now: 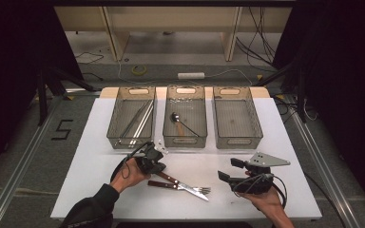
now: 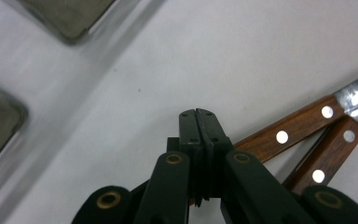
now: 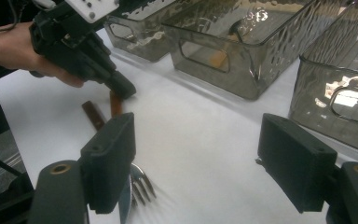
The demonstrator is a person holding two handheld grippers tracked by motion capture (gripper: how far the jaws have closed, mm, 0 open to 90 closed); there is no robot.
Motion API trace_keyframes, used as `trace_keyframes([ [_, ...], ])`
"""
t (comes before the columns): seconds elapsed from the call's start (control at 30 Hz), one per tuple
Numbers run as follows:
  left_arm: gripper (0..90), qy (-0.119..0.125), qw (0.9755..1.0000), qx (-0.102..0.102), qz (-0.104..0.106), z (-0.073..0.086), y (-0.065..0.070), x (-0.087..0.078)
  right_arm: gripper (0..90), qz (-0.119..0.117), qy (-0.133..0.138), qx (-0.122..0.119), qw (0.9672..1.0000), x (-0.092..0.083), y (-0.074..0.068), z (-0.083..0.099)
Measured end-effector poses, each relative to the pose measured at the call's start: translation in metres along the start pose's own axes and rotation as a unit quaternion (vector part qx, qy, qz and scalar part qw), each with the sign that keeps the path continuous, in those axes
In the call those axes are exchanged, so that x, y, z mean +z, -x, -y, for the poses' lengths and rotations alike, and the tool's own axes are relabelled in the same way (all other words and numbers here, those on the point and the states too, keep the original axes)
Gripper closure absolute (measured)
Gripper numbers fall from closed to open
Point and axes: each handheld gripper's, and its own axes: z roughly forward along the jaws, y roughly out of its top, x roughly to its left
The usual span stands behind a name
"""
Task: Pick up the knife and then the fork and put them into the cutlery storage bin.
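A knife (image 1: 183, 184) and a fork (image 1: 197, 190) with brown wooden handles lie crossed on the white table (image 1: 100, 142), between my two grippers. My left gripper (image 1: 159, 167) hangs just over the handle ends with its jaws pressed together and nothing between them (image 2: 199, 114). The riveted handles (image 2: 298, 131) run off to its right. In the right gripper view, the left gripper's tip (image 3: 121, 87) nearly touches a handle end (image 3: 115, 103). My right gripper (image 1: 229, 170) stands open (image 3: 200, 154), empty, with the fork's tines (image 3: 142, 189) beside its left jaw.
Three clear plastic bins stand in a row at the back. The left bin (image 1: 132, 118) holds long metal pieces, the middle bin (image 1: 185, 118) a spoon with a wooden handle (image 1: 178, 119), and the right bin (image 1: 236, 118) has nothing in it. Cables and a power strip lie on the floor beyond.
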Motion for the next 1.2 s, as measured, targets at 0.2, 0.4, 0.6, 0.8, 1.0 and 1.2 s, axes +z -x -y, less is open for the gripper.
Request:
trace_keyframes([
  [0.2,88.9,-0.013,0.9999,-0.005,0.004,0.008,0.006,-0.006,28.5,0.000,-0.002,0.001,1.0000,0.000,-0.001,0.000],
  [0.4,88.8,-0.024,0.9997,-0.008,0.006,0.016,0.014,-0.011,28.6,-0.001,-0.001,-0.002,1.0000,0.000,-0.001,0.000],
  [0.6,88.8,-0.032,0.9994,-0.008,0.009,0.023,0.018,-0.016,28.6,-0.001,-0.003,-0.005,1.0000,0.001,-0.002,-0.001],
  [0.8,88.8,-0.041,0.9991,-0.002,0.011,0.027,0.023,-0.019,28.5,-0.003,-0.005,-0.008,1.0000,0.001,-0.002,-0.001],
  [1.0,88.8,-0.048,0.9987,0.002,0.018,0.029,0.026,-0.020,28.5,-0.002,-0.007,-0.008,0.9999,0.002,-0.003,-0.001],
  [1.2,88.6,-0.047,0.9987,0.015,0.014,0.028,0.028,-0.023,28.5,-0.003,-0.006,-0.008,0.9999,0.001,-0.003,-0.001],
])
